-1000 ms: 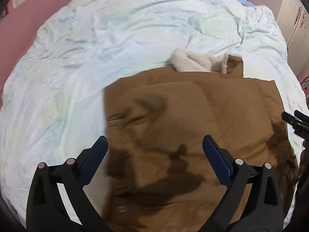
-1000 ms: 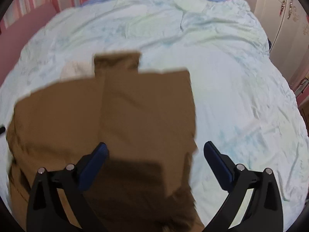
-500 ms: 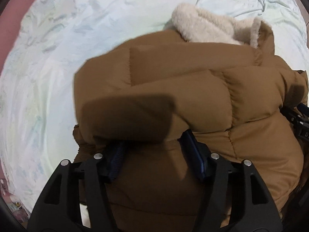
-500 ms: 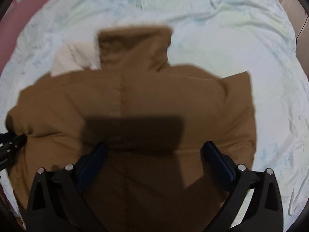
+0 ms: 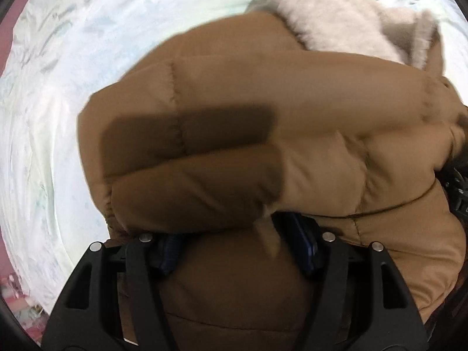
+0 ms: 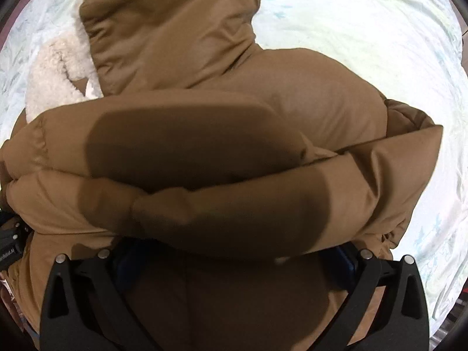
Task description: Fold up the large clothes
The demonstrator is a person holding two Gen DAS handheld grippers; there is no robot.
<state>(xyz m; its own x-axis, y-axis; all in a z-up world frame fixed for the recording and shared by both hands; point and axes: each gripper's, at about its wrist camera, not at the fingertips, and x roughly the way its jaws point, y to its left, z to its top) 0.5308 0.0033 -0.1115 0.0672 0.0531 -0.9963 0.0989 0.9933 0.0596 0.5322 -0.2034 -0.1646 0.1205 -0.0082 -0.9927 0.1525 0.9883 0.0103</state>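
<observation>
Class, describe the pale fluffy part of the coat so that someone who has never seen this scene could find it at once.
Start at the bed's pale, wrinkled sheet, then find the puffy brown coat bunched on it. At the coat's far end, beside the brown hood, lies the cream fleece lining. It alone is woolly and off-white; everything around it is smooth brown fabric or flat sheet.

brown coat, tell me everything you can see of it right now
The brown coat is a puffy quilted jacket in smooth, slightly shiny fabric, with a cream fleece lining showing at the hood. It lies on a pale wrinkled bedsheet, with a padded fold bulging over its lower part. The left gripper and right gripper each have blue-padded fingers tucked under that fold, spread around the fabric.
</observation>
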